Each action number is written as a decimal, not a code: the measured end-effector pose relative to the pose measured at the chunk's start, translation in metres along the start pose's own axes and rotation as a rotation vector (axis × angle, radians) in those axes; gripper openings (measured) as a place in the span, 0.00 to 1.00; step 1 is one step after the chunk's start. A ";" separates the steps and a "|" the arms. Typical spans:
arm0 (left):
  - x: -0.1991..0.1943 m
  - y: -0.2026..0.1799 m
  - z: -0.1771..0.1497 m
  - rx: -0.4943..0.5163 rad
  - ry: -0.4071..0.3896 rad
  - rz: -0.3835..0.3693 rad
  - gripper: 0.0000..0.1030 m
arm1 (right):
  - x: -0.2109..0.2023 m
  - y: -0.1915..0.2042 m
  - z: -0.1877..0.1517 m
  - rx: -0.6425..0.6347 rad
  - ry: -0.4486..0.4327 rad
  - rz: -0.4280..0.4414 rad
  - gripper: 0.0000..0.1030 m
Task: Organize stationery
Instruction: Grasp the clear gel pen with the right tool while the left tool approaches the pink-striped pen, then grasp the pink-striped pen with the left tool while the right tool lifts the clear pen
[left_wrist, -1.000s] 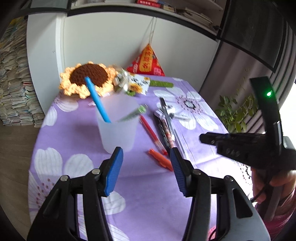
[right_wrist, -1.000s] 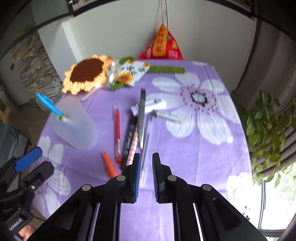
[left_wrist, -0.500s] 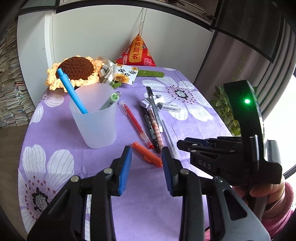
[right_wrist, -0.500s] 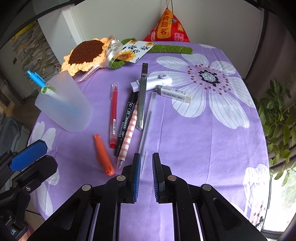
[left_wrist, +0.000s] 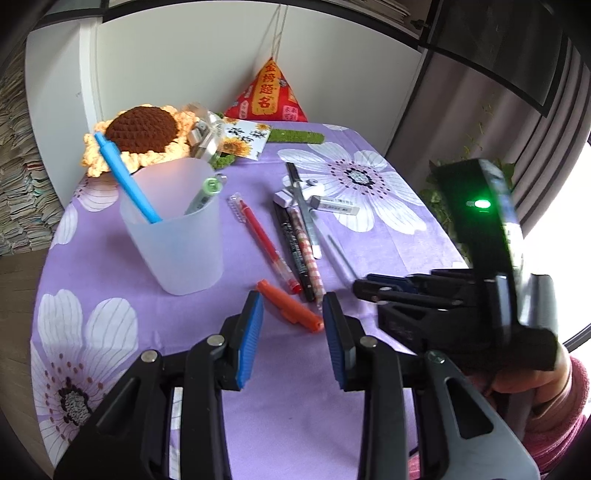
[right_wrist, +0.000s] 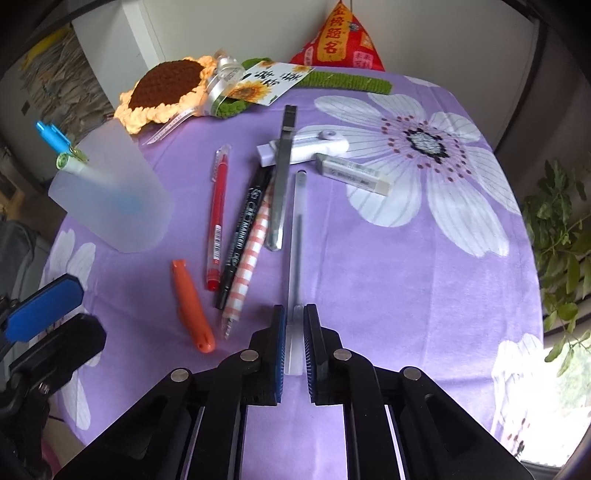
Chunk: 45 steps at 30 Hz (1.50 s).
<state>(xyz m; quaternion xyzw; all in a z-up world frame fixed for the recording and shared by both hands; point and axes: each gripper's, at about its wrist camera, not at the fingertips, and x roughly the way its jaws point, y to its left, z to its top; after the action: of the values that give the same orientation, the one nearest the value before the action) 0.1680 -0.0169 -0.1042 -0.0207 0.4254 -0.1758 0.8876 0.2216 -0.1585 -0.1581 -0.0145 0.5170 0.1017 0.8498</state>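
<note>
Left wrist view: rides on the left gripper, looking forward and down along its blue fingers, fairly near the table.
Left view faces: the far wall corner, with the cup at centre left and the right gripper entering from the right edge.
Right wrist view: rides on the right gripper, tilted more steeply down and close over the tablecloth.
Right view faces: the same far corner, the left gripper showing at the lower left edge.
Shared part: the cup, the row of pens, the orange pen and the crochet sunflower.
</note>
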 end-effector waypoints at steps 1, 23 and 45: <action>0.003 -0.002 0.001 0.003 0.004 -0.007 0.29 | -0.004 -0.004 -0.002 0.004 -0.004 -0.002 0.10; 0.089 -0.027 0.009 0.012 0.173 -0.028 0.13 | -0.024 -0.049 -0.049 0.058 0.030 -0.007 0.10; 0.050 -0.047 -0.031 0.206 0.270 -0.031 0.11 | -0.047 -0.050 -0.058 -0.089 0.056 0.021 0.33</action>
<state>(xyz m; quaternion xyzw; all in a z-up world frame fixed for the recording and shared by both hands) 0.1591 -0.0744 -0.1531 0.0875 0.5199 -0.2334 0.8170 0.1592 -0.2221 -0.1474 -0.0496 0.5359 0.1331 0.8323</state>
